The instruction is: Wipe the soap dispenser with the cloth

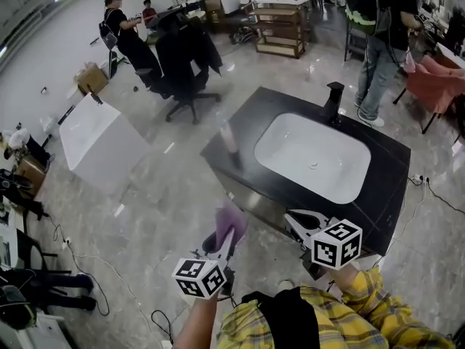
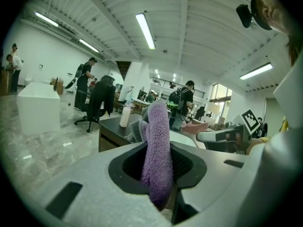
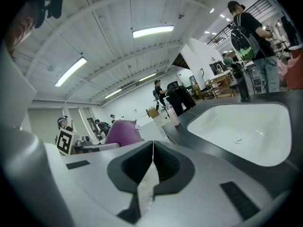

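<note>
At the lower centre of the head view, the left gripper (image 1: 224, 247) is clamped on a purple terry cloth (image 1: 232, 222), which stands up out of the jaws as a bunched fold. The left gripper view confirms the pads pressing on it from both sides. To its right in that frame, the right gripper (image 1: 292, 216) has its jaws fully together with nothing between them, as the right gripper view shows plainly. Task item: the pale pump-top soap dispenser (image 1: 230, 138) stands upright near the left corner of the black countertop (image 1: 385, 195), left of the white sunken basin (image 1: 290, 147). It sits above the cloth in the frame and well apart from both grippers. No contact between cloth and dispenser is visible. Assessment: the cloth is secured, and this is the only part of the job judged complete. The approach to the dispenser, a steadying hold if one is wanted, and the wiping itself all remain. Progress is judged early, with the dispenser untouched.
</note>
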